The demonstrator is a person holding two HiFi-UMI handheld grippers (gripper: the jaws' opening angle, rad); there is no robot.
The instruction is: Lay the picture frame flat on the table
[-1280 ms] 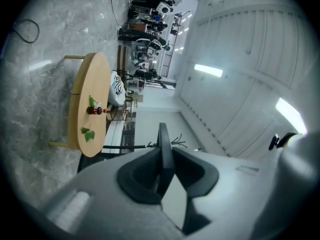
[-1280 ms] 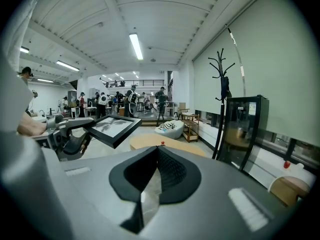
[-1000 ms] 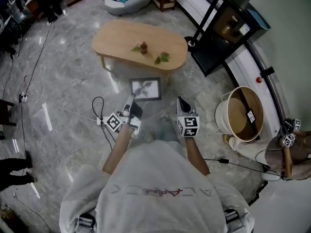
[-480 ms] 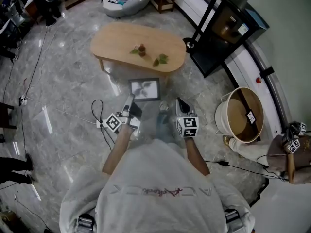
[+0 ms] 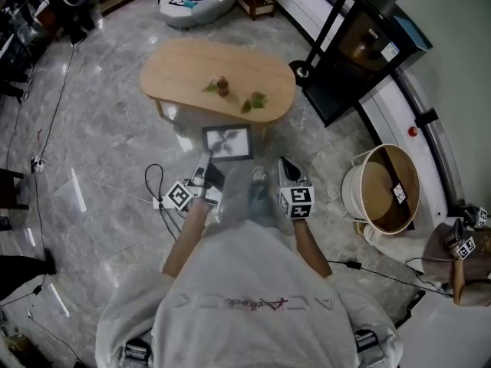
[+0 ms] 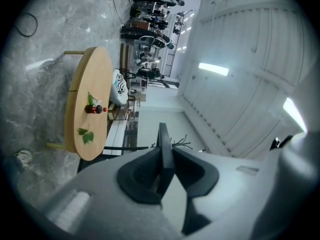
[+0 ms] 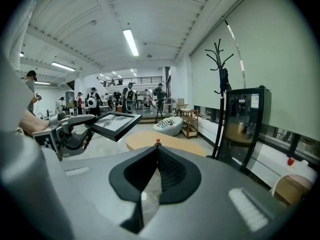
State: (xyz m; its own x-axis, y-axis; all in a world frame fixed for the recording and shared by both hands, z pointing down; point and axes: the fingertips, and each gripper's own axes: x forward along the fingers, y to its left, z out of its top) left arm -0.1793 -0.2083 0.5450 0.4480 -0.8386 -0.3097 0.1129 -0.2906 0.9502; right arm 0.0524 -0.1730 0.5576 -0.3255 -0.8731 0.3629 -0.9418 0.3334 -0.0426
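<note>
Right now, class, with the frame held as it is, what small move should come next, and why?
Probably carry the picture frame forward until it is over the table. The left gripper is shut on the frame's edge, holding it roughly level above the floor, short of the table. The table's end at the head view's left looks bare, away from the leaves.

picture frame [image 5: 228,142] sits between the left gripper [image 5: 205,163] fingers, projecting ahead of them. table [image 5: 176,67] lies further ahead of both fingertips, bearing a small bottle [image 5: 222,85] with leaves [image 5: 255,101] beside it. right gripper [image 5: 286,164] is right of the frame, apart; tub [image 5: 355,176] well right of its fingers.
</note>
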